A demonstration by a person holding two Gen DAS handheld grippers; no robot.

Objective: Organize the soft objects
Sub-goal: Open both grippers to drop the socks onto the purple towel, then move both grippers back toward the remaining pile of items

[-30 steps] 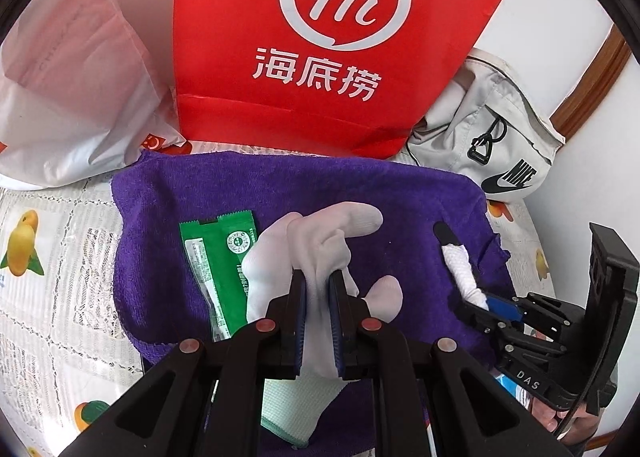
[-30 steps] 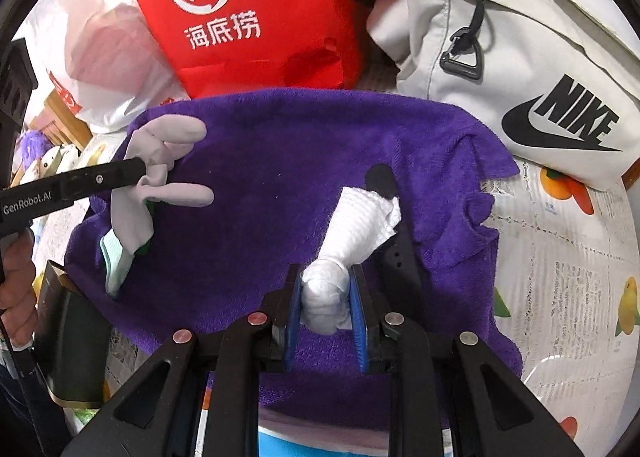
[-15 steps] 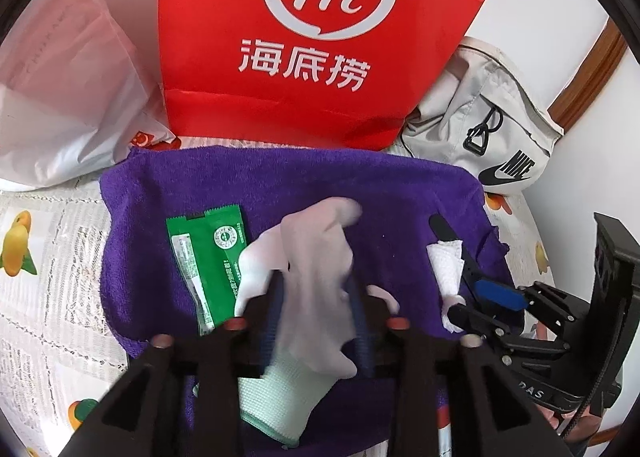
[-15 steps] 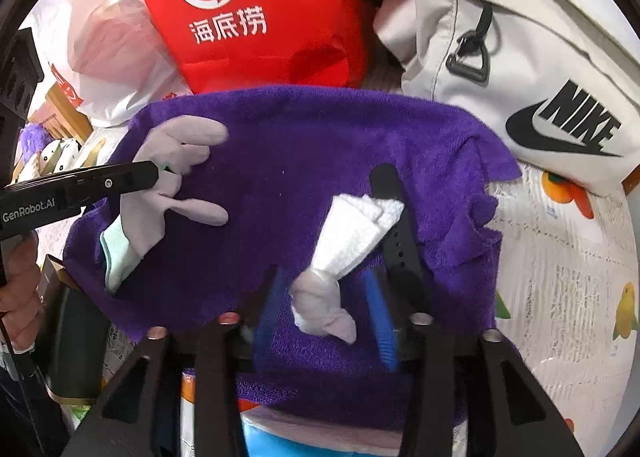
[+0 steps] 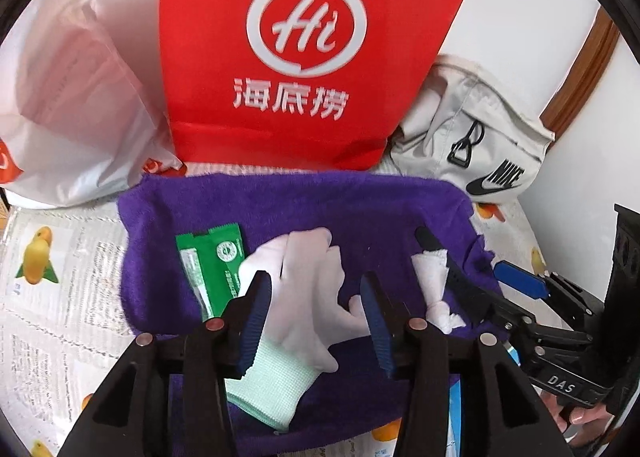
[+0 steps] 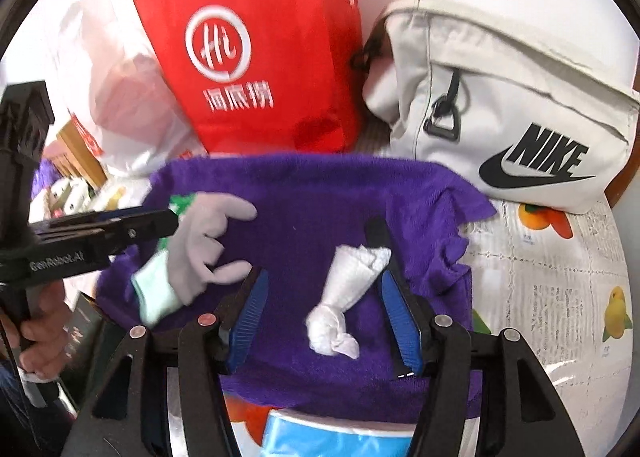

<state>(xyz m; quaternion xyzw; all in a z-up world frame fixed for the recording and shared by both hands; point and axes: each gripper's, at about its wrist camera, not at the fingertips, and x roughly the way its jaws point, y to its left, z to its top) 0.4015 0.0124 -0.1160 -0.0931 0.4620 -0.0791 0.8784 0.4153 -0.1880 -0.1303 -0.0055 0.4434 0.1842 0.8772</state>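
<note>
A pale grey glove (image 5: 308, 297) with a mint cuff lies on the purple towel (image 5: 360, 209), partly over a green packet (image 5: 212, 265). My left gripper (image 5: 314, 281) hovers above the glove; its jaws are opening, the glove lies between them and the pads stand clear of it. A knotted white cloth (image 6: 344, 297) rests on the towel (image 6: 320, 197) beside a black strap (image 6: 378, 233). My right gripper (image 6: 322, 277) straddles the cloth, its jaws opening too and not touching it. The left gripper (image 6: 152, 221) also reaches in from the left, over the glove (image 6: 200, 245).
A red paper bag (image 5: 304, 57) stands behind the towel, with a white plastic bag (image 5: 68, 105) to its left and a grey Nike bag (image 6: 500, 105) to its right. A fruit-print tablecloth (image 6: 560, 277) lies around the towel. Something blue (image 6: 340, 437) sits at the near edge.
Both grippers went from shut to open and rose a little. The glove dropped out of the left jaws and the white cloth out of the right; both now lie loose on the towel.
</note>
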